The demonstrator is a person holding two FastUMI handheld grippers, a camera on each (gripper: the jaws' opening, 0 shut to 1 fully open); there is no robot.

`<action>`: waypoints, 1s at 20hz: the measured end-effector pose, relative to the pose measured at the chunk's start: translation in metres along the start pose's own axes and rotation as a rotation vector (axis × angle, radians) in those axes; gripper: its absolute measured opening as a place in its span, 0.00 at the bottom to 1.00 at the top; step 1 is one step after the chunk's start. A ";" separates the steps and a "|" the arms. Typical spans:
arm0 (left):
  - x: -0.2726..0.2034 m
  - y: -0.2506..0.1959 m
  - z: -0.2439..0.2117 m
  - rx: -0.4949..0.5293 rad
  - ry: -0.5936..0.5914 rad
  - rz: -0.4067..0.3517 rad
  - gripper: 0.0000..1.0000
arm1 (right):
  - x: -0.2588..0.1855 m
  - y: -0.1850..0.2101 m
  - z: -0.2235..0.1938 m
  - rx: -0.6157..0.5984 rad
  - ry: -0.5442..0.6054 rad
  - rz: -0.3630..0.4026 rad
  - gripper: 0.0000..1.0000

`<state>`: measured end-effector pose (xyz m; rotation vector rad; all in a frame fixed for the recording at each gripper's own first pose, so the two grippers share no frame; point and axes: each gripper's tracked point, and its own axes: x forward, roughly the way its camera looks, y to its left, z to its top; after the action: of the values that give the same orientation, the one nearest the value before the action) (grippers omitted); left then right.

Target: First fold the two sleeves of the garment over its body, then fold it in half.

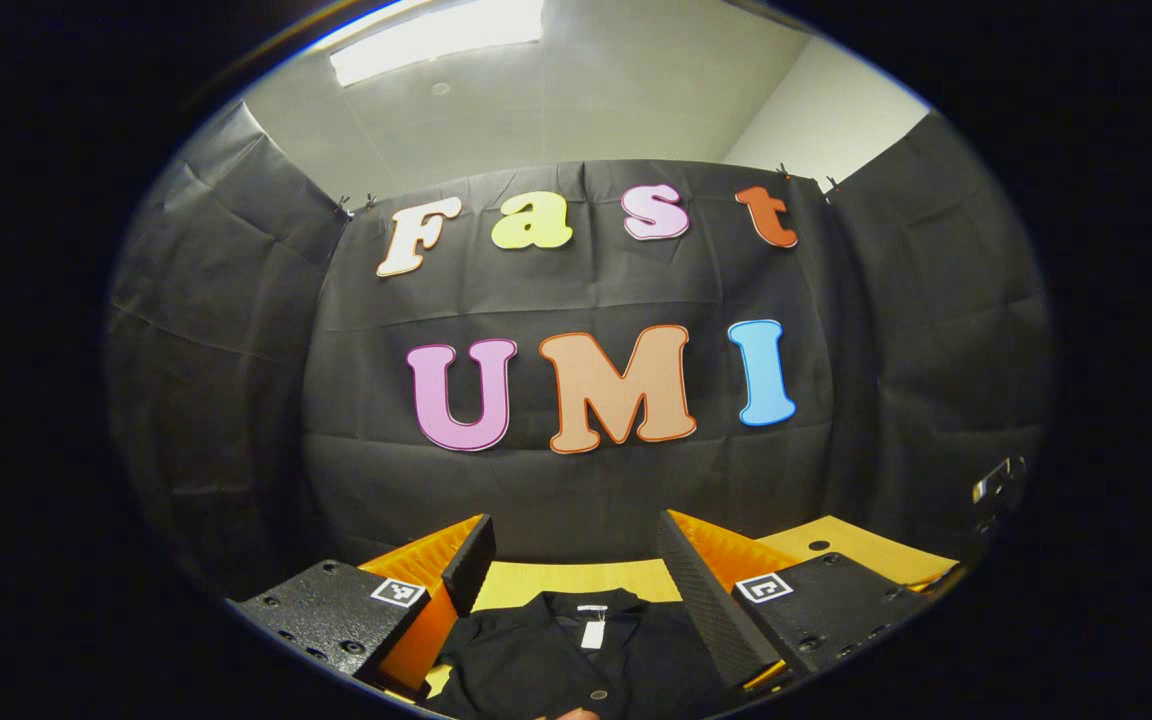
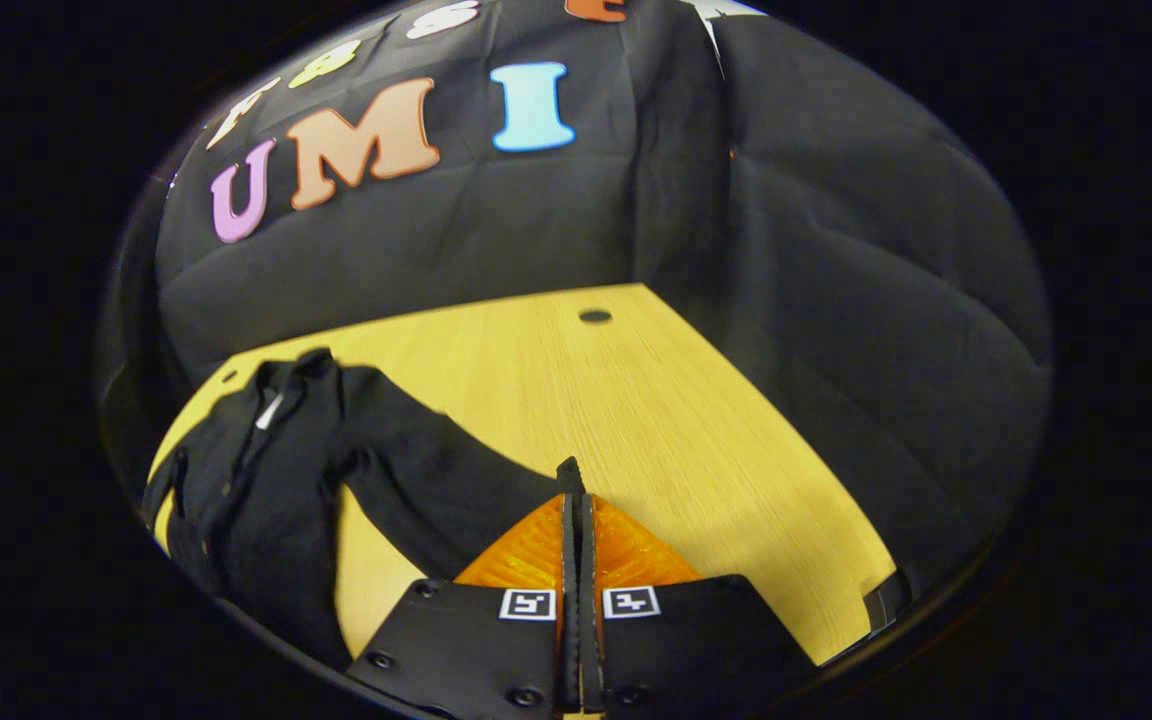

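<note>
Your right gripper [image 2: 576,490] pinched a sleeve [image 2: 436,470] of the shirt [image 2: 256,480]; your left gripper [image 1: 576,560] was wide open, empty. Folding had barely begun.

I am working in a staged recording booth set up inside a plain room, not a lived-in home. Black cloth [image 1: 576,480] hangs clipped as walls along the far edge and side edges of my pale wooden counter [image 2: 656,400], which has a round cable hole [image 2: 594,316] near its far corner. Above the cloth I see white walls [image 1: 826,110] and a ceiling strip light [image 1: 436,38].
</note>
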<state>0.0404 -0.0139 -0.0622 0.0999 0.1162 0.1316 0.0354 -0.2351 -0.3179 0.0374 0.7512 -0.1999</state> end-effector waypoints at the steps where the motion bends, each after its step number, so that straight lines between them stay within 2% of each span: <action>1: 0.001 0.008 -0.001 -0.008 0.007 0.000 0.96 | -0.003 0.011 0.014 -0.013 -0.019 0.009 0.03; 3: -0.002 0.028 0.001 -0.015 -0.009 0.007 0.99 | -0.013 0.048 0.041 -0.039 -0.072 0.042 0.03; 5: -0.002 0.049 -0.002 -0.010 -0.005 0.019 0.96 | -0.019 0.086 0.062 -0.084 -0.109 0.076 0.03; 7: -0.005 0.069 -0.006 -0.004 0.000 0.031 0.99 | -0.024 0.122 0.070 -0.113 -0.128 0.115 0.03; 8: -0.006 0.080 -0.007 -0.003 0.002 0.038 0.96 | -0.026 0.139 0.072 -0.128 -0.134 0.130 0.03; 10: -0.010 0.102 -0.012 -0.003 0.008 0.061 0.99 | -0.029 0.174 0.080 -0.142 -0.146 0.166 0.03; 14: -0.018 0.143 -0.024 -0.011 0.033 0.101 0.96 | -0.028 0.239 0.090 -0.176 -0.159 0.225 0.03; 15: -0.020 0.154 -0.026 -0.013 0.038 0.112 0.99 | -0.029 0.254 0.092 -0.184 -0.161 0.239 0.03; 18: -0.026 0.186 -0.034 -0.017 0.049 0.146 0.99 | -0.026 0.300 0.090 -0.212 -0.162 0.277 0.03; 19: -0.028 0.197 -0.037 -0.018 0.057 0.159 0.96 | -0.026 0.315 0.089 -0.223 -0.162 0.290 0.03; 20: -0.030 0.207 -0.042 -0.019 0.064 0.169 0.99 | -0.025 0.331 0.088 -0.235 -0.162 0.301 0.03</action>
<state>-0.0204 0.1900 -0.0785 0.0866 0.1703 0.3047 0.1415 0.0846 -0.2491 -0.0883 0.5945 0.1711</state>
